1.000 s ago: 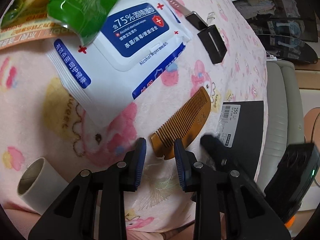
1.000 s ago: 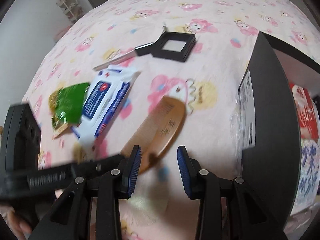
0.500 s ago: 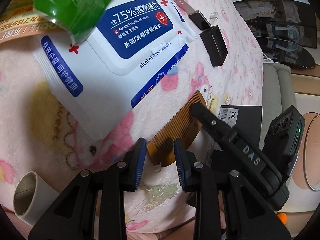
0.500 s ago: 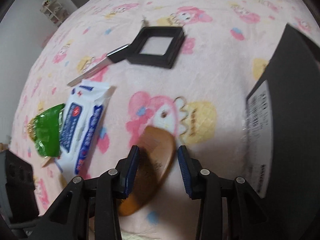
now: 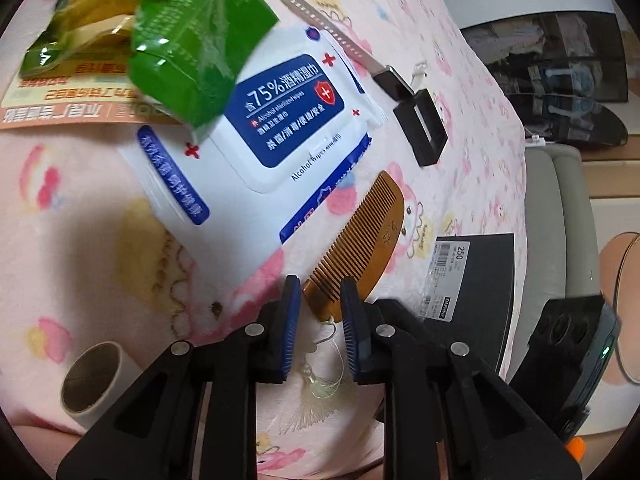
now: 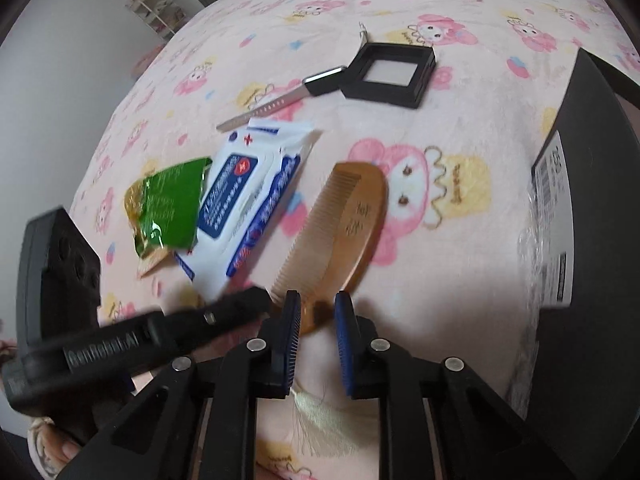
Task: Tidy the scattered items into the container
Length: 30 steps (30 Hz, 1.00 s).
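A brown wooden comb with a pale tassel lies on the pink cartoon blanket. In the left wrist view its near end sits between the tips of my left gripper, whose jaws stand apart. In the right wrist view the comb has its near end between the tips of my right gripper, also apart. The left gripper's finger shows beside it. The black container stands at the right; it also shows in the left wrist view.
A white-and-blue wipes pack, a green snack bag, a black square case, a metal-strap item and a tape roll lie on the blanket. A grey sofa is behind.
The right gripper pulled back from the far end of the comb to its near, tasselled end. The left gripper stayed at that same end, its jaws a little wider apart.
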Available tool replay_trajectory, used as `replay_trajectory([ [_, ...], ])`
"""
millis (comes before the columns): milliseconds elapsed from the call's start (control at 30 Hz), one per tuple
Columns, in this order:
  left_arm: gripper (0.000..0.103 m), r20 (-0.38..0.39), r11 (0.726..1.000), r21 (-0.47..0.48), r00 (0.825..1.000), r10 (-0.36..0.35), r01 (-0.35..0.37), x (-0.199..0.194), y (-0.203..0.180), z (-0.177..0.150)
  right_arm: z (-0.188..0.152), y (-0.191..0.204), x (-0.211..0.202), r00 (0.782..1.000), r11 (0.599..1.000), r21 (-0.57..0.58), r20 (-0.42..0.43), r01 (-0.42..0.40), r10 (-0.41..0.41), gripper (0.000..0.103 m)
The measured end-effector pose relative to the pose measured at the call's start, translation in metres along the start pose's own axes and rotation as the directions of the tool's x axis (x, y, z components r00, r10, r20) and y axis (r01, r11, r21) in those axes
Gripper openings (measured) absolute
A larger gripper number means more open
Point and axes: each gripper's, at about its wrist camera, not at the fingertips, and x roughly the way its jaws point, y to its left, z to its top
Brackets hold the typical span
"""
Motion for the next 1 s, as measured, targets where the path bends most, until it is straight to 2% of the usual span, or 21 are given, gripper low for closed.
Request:
replay_trajectory([
  [100, 0.021, -0.022, 1.000, -0.012, 1.000, -0.020, 0.020, 0.004, 0.002, 0.001, -0.008, -0.001, 0.006, 0.999, 1.000, 0.018, -0.037, -0.014, 0.014, 0.015],
  [300, 0.041, -0.096, 0.999, -0.009, 0.994, -0.050, 0.050, 0.018, -0.004, -0.003, -0.027, 0.005, 0.021, 0.995, 0.998, 0.011, -0.086, -0.056, 0.057, 0.015],
  [467, 0.041, -0.104, 1.000, 0.004, 0.994, -0.023, 0.024, 0.021, -0.007, -0.005, -0.032, 0.003, 0.017, 0.996, 0.997, 0.049, -0.071, -0.055, 0.059, 0.015],
  [633, 0.041, -0.092, 0.999, -0.039, 0.996, -0.020, 0.016, 0.027, -0.003, 0.000, -0.031, 0.001, -0.011, 0.997, 0.996, 0.054, 0.003, 0.073, -0.073, 0.015],
  [667, 0.040, -0.092, 0.999, -0.040, 0.996, -0.014, 0.011, 0.028, -0.004, 0.001, -0.029, -0.001, -0.015, 0.996, 0.995, 0.062, 0.015, 0.082, -0.083, 0.015],
  [767, 0.017, -0.085, 1.000, -0.023, 0.996, 0.004, -0.006, 0.028, -0.005, 0.002, -0.024, -0.007, -0.023, 0.994, 0.992, 0.080, 0.034, 0.098, -0.101, 0.015],
  [1000, 0.011, 0.012, 1.000, 0.007, 0.999, 0.030, -0.031, 0.000, -0.007, 0.001, -0.018, -0.015, -0.027, 0.993, 0.990, 0.084, 0.021, 0.113, -0.115, 0.015],
])
